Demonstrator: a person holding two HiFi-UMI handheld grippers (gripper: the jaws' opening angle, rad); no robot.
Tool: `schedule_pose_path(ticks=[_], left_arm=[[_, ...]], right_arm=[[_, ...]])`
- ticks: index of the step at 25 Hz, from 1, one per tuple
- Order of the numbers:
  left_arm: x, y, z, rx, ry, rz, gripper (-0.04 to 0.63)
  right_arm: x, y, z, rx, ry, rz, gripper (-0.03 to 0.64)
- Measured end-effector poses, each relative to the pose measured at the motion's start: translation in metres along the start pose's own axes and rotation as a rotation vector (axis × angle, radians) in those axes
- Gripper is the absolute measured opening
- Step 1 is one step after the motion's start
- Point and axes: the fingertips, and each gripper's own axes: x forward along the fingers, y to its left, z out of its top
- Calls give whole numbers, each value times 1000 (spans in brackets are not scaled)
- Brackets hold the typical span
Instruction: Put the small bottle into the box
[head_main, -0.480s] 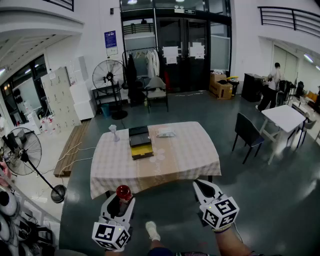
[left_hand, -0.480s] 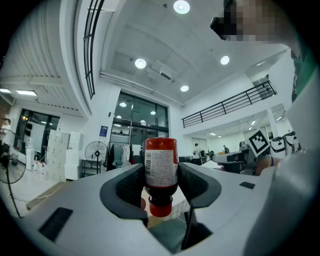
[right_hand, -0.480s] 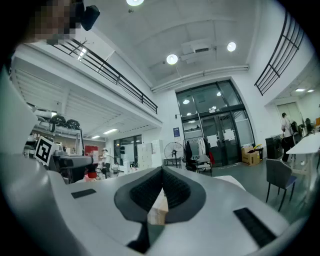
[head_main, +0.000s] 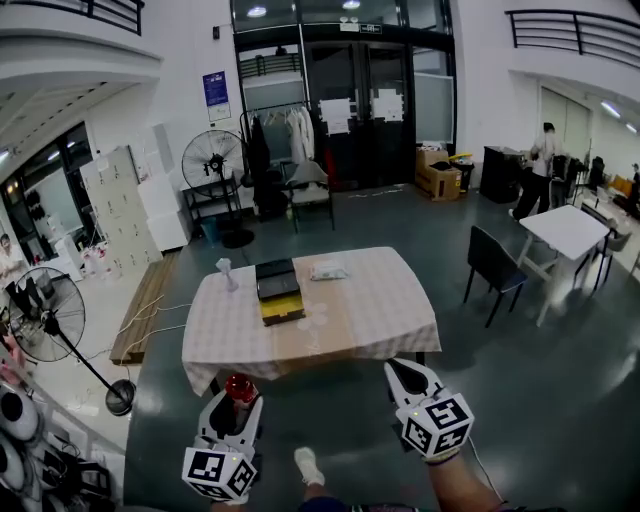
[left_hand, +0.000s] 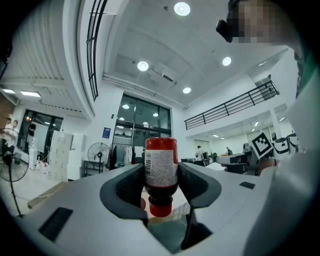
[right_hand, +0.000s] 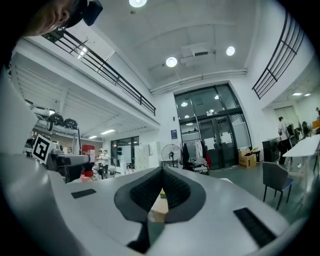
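While I stand well back from the counter (head_main: 372, 312), the small bottle (left_hand: 161, 167) is already in my left gripper (head_main: 238, 402). Its fingers (left_hand: 128, 186) stand wide but press on both sides of the labelled body, and the red cap sits at the low end in the left gripper view. My right gripper (head_main: 404, 377) carries nothing. Its fingers are pressed together, and only a strip of the counter shows past them.

The box (head_main: 278, 288), dark with a yellow part at its near end, lies on the checked cloth near the middle of the counter. It is well apart from both grippers, with bare floor between me and the counter's near edge.

I judge the pick-up done and everything after it left to do. The bottle must be carried to the counter, brought over the box, lowered in and released. From this far off I cannot tell whether the box is open on top, so I may need the free right gripper to steady or open it.
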Motion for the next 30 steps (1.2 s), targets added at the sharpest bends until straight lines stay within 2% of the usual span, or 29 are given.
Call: schedule_pose_path(ticks=[12, 20, 24, 30], left_arm=[[14, 18, -3, -13, -1, 14, 230], [40, 42, -20, -24, 25, -4, 229], [69, 55, -30, -7, 36, -23, 229], [134, 94, -38, -63, 28, -45, 229]], right_arm=[[21, -2, 7, -39, -10, 3, 3], [62, -17, -5, -12, 0, -5, 3], [97, -34, -10, -14, 10, -15, 3], [168, -59, -10, -29, 56, -27, 5]])
